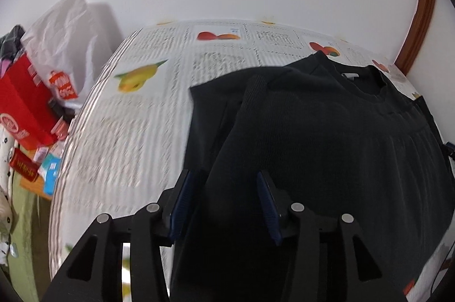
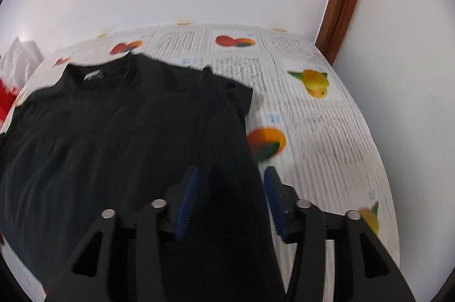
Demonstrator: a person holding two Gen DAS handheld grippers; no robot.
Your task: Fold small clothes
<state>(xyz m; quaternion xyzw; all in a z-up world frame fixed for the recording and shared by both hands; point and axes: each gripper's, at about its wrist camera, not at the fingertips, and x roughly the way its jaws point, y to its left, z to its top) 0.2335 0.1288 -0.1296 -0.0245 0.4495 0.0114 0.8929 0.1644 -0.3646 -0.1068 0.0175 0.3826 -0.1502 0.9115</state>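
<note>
Both claws spread, left claw [image 1: 224,205] and right claw [image 2: 231,202] each straddling a side edge of the shirt [image 1: 327,137], collar toward the surface's far edge.

1 black top [image 1: 327,137], 2 tools (left [image 1: 224,205], right [image 2: 231,202]), 1 red box [image 1: 22,105], 1 white bag [image 1: 65,46]
</note>
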